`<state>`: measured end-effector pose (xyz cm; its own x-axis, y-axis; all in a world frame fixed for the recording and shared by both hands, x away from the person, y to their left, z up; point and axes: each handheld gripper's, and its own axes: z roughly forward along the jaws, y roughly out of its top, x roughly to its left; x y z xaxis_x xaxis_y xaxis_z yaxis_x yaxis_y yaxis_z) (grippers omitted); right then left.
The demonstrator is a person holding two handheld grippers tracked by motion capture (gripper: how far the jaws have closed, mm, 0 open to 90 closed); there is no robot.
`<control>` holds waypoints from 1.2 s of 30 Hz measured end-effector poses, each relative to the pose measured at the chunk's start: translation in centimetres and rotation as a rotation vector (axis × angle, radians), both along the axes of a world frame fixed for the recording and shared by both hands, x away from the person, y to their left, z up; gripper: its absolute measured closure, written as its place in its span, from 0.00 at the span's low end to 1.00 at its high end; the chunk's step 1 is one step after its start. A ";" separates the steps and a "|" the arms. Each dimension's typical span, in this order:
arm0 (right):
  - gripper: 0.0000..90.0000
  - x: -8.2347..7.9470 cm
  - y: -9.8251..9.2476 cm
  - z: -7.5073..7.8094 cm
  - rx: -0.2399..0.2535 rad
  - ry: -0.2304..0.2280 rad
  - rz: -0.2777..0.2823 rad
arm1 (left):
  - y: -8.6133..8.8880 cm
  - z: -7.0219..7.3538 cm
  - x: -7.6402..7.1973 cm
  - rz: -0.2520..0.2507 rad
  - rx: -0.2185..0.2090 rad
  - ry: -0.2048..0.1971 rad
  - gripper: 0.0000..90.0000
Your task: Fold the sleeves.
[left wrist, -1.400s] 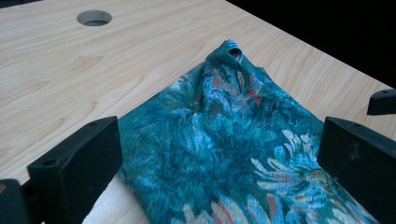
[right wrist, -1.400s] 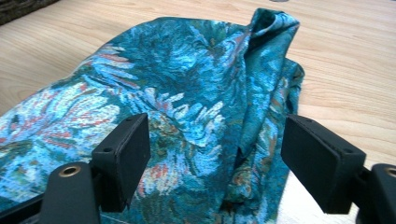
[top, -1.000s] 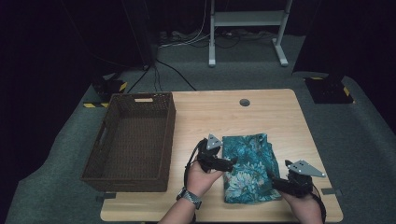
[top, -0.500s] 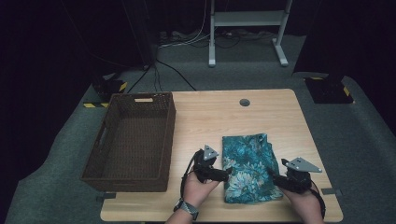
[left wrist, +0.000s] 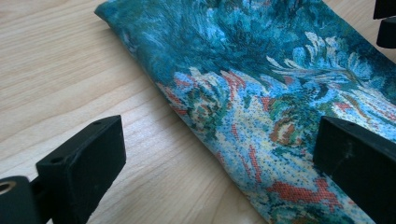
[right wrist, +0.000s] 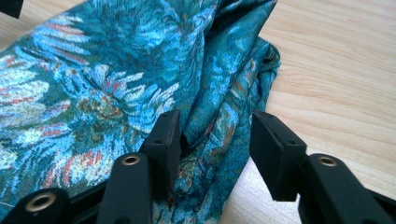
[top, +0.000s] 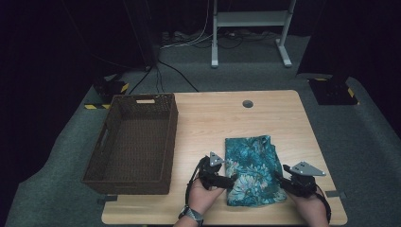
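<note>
Step in hand, as judged: taking hold of the folded teal floral-print cloth (top: 253, 170) at its two near corners, probably to lift or fold it, perhaps to carry it to the brown woven wicker basket (top: 135, 142) at the left of the desk (top: 213, 113). The cloth lies flat on the near right part of the desk, well apart from the basket

Left hand-held gripper (top: 226, 181): at the cloth's near left edge. Jaws spread wide in its own view, one pad (left wrist: 84, 163) over bare wood, the other pad (left wrist: 355, 163) over the print; the cloth edge runs between them, nothing pinched yet

Right hand-held gripper (top: 288, 182): at the near right corner. Jaws have just been closing, now about half shut around a raised fold of cloth (right wrist: 210, 126). Left pad (right wrist: 166, 140) touches the fabric; right pad (right wrist: 275, 149) stands just clear of it with wood showing behind. Not yet a firm pinch

Next move calls for: right jaws finishing their close on the fold; left gripper sliding its lower jaw under the edge, then closing. Risk: catching only the top layer, so the fold opens on lifting
</note>
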<state>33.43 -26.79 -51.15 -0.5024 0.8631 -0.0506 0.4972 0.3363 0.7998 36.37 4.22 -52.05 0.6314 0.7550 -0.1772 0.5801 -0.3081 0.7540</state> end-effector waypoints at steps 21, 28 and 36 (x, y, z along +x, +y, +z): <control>0.67 0.9 0.0 -1.7 -0.068 0.113 -0.014 | -1.8 -1.4 0.4 0.007 0.138 0.028 0.06; 0.66 1.0 1.8 -1.8 -0.070 0.098 0.024 | 0.1 -1.6 0.1 0.066 0.159 0.003 0.07; 0.50 1.0 4.5 -2.2 -0.054 0.062 0.139 | 3.4 -1.2 0.2 0.167 0.146 0.021 0.08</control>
